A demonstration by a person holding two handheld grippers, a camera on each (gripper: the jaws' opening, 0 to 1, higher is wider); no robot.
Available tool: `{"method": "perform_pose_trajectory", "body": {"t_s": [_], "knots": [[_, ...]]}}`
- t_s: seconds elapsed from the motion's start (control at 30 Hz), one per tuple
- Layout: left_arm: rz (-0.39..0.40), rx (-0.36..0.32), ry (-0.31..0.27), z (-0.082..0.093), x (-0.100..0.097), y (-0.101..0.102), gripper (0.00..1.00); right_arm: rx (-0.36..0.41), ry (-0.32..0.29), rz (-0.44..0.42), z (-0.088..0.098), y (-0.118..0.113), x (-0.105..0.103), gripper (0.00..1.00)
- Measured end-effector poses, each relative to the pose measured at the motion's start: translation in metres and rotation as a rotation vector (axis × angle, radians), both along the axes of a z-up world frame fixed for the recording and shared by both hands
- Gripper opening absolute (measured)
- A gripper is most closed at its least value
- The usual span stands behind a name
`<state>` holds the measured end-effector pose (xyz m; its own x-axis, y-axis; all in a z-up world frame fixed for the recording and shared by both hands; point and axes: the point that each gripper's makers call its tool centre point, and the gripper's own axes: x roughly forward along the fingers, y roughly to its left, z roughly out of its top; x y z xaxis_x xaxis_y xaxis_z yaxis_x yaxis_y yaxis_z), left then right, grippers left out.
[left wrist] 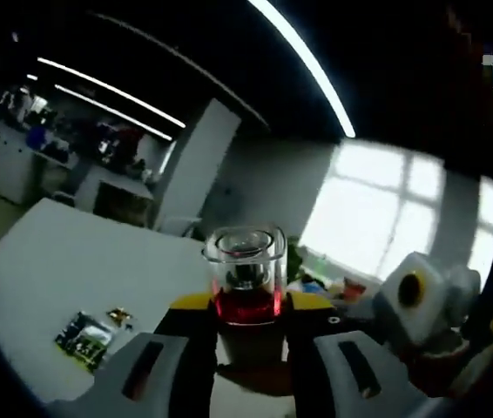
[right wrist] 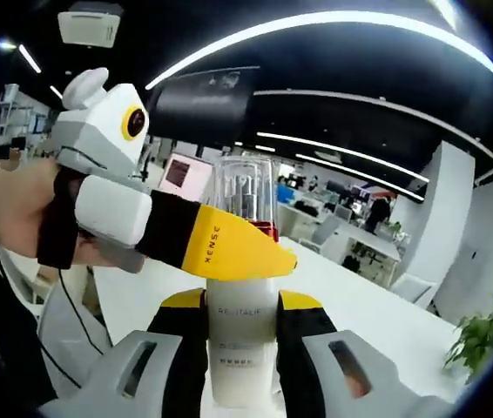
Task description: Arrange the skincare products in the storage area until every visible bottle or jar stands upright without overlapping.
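Observation:
A skincare bottle with a clear square cap, a red band under it and a white body is held up in the air between both grippers. In the left gripper view, my left gripper is shut on the bottle just under the cap, at the red band. In the right gripper view, my right gripper is shut on the white body lower down. The left gripper comes in from the left there, its yellow jaw across the bottle's neck. The right gripper's body stands at the right of the left gripper view.
A white table lies below at the left, with a small dark packet and a tiny item on it. A hand holds the left gripper. The white table, office desks behind it and a plant lie to the right.

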<state>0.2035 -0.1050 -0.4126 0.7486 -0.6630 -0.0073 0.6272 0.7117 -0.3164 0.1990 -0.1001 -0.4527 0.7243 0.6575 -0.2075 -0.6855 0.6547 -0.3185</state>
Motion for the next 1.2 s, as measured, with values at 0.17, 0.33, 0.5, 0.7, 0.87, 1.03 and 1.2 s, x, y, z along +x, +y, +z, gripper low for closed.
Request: {"method": "perform_pose_trajectory", "body": {"t_s": [0.17, 0.33, 0.5, 0.7, 0.87, 1.03, 1.2], "knots": [[-0.071, -0.009, 0.019, 0.001, -0.002, 0.003, 0.24, 0.029, 0.020, 0.036, 0.002, 0.003, -0.005, 0.30], [-0.204, 0.094, -0.033, 0.003, -0.014, -0.003, 0.24, 0.051, 0.057, 0.173, 0.004, 0.011, -0.017, 0.32], [-0.391, 0.101, -0.075, 0.009, -0.034, -0.014, 0.24, 0.157, 0.162, 0.391, 0.010, 0.015, -0.036, 0.36], [-0.646, 0.129, -0.158, 0.027, -0.068, -0.028, 0.24, 0.266, 0.341, 0.679, 0.026, 0.010, -0.069, 0.32], [-0.777, 0.317, -0.221, 0.015, -0.083, -0.039, 0.24, 0.162, 0.290, 0.761, 0.013, 0.008, -0.076, 0.30], [-0.796, 0.357, -0.204, -0.002, -0.083, -0.043, 0.24, 0.182, 0.267, 0.756, -0.004, 0.008, -0.077, 0.29], [-0.798, 0.361, -0.186, -0.014, -0.082, -0.044, 0.24, 0.159, 0.254, 0.726, -0.015, 0.008, -0.078, 0.29]]}}
